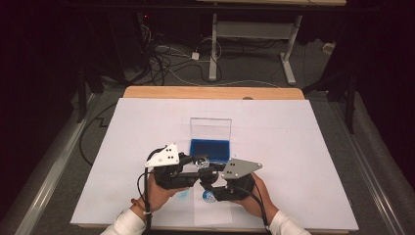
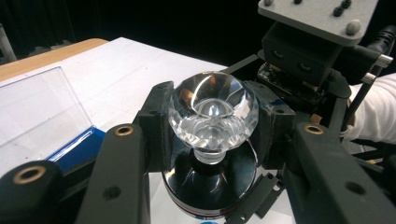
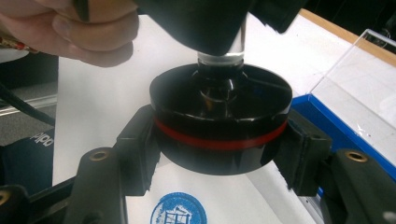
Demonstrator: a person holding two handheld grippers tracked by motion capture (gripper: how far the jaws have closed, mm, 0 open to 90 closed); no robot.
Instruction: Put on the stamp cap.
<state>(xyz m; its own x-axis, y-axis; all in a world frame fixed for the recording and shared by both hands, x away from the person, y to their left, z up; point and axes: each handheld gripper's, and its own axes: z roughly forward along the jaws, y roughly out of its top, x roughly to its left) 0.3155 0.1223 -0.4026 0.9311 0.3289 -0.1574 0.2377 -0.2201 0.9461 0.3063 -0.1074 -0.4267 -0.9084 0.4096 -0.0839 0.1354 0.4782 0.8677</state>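
A: What sits nearest the person's edge of the table?

B: A round blue stamped mark (image 1: 209, 197) on the white sheet (image 1: 303, 161), close to the near edge, between the two hands. In the right gripper view the same blue print (image 3: 179, 211) lies just below the held object.

A: And just beyond it?

B: The two grippers meet over the sheet, a little left of the middle. The right gripper (image 3: 219, 154) has its jaws pinched on the black round base (image 3: 219, 116) of a stamp, one pad on each side, at the height of its red band (image 3: 219, 140). The base hangs clear of the paper, above the print.

A: The left one?

B: The left gripper (image 2: 212, 135) is clamped on the stamp's faceted clear knob (image 2: 212, 109), pads pressed against both its sides. The knob stands on a short clear neck rising from the black base (image 2: 210, 186). In the high view the left gripper (image 1: 188, 169) comes from the left and the right gripper (image 1: 215, 183) from the right, with the knob (image 1: 201, 160) between them.

A: Farther off?

B: Just behind the grippers lies a blue ink pad (image 1: 210, 148) with its clear lid (image 1: 210, 128) standing upright at its far side. Beyond the sheet runs the table's wooden far edge (image 1: 147, 92).
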